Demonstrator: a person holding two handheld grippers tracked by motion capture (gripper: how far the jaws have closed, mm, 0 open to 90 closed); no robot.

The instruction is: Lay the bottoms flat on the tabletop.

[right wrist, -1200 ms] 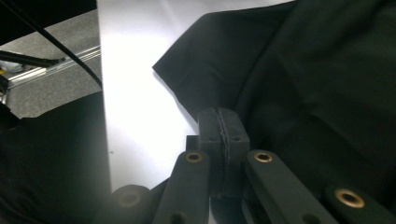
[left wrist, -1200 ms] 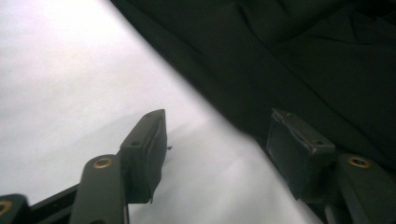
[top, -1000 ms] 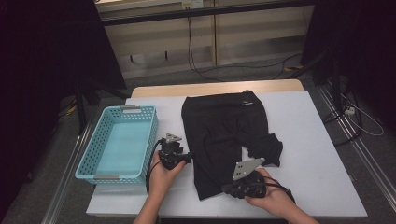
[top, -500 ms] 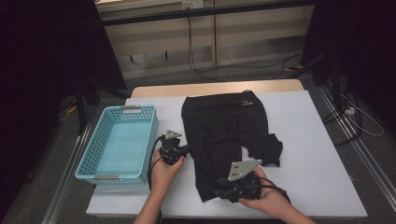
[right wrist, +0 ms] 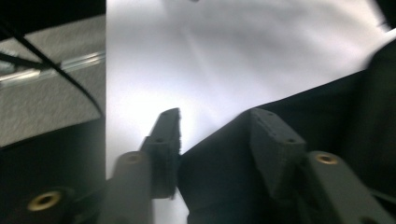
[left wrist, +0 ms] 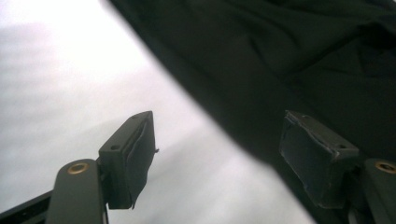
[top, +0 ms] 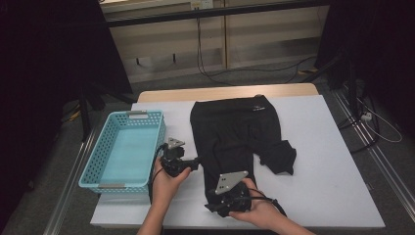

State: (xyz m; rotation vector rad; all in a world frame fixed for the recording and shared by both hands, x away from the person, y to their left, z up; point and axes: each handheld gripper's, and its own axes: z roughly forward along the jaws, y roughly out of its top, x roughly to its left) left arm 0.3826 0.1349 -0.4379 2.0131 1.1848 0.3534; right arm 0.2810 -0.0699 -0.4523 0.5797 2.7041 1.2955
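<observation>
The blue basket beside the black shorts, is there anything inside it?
No. In the high view the blue basket shows its bare bottom, and the black shorts lie spread on the white table beside it.

Nothing legible anywhere here. There's a small pale mark at the waistband of the black shorts [top: 235, 132], far end of the garment, but it's too tiny and blurred to make out as letters.

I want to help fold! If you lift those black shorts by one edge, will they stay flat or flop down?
Probably flop: the black shorts lie limp on the table, one leg already crumpled over. They look thin, so likely light. Pushed, they would likely bunch rather than slide.
</observation>
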